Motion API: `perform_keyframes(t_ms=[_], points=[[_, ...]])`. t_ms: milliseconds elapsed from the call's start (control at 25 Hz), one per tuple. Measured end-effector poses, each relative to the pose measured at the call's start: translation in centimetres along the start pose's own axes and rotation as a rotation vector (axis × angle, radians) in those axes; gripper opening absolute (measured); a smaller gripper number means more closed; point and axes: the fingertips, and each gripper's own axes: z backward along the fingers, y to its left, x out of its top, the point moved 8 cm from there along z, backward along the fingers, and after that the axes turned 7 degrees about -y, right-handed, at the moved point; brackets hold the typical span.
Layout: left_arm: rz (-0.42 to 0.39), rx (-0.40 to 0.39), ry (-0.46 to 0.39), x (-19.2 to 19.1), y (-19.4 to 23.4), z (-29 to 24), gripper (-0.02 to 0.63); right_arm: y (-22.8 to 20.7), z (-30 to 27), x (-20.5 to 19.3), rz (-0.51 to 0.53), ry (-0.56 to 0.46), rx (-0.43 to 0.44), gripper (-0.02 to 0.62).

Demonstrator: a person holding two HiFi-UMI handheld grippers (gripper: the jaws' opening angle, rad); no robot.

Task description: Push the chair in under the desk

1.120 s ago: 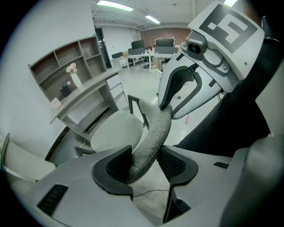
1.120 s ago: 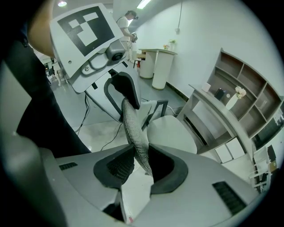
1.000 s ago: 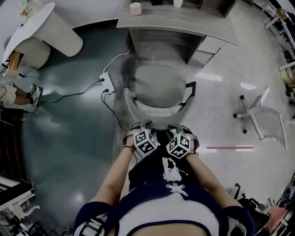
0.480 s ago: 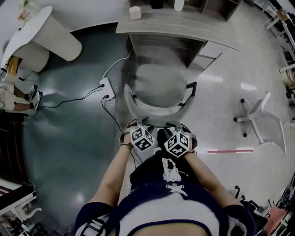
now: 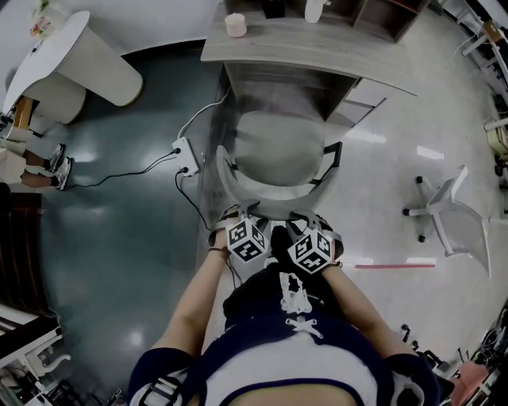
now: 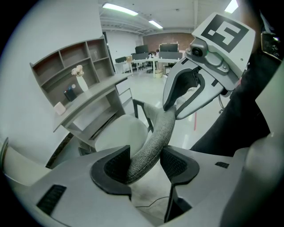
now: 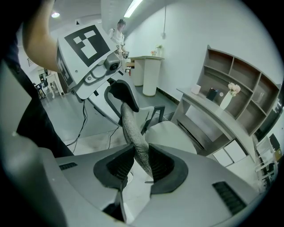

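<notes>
Two tools at twelve o'clock: my right gripper (image 7: 138, 165) clamps the curved grey woven chair backrest (image 5: 272, 193), while my left gripper (image 6: 144, 166) has just opened its jaws, slack around it.

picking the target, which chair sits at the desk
The grey chair, its seat right in front of the desk; the white chair stands alone, well off to the right.

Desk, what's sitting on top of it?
A pink cup, a dark container and a white vase of flowers stand on the desk, in front of its shelf unit. Anything behind the vase is covered.
</notes>
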Motion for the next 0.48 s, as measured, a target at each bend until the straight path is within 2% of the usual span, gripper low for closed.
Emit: perform_keyframes(t_ms=[200,480], points=[[0.000,-0.009,0.003,0.8,1.0,-1.0,0.218,-1.6,-0.4,-0.2,0.005,0.001,-0.001,0.087],[-0.011,0.023,-0.041,3.7,2.8,-2.0,0.218,-5.4,0.4,-0.1,0.005,-0.031,-0.028,0.087]])
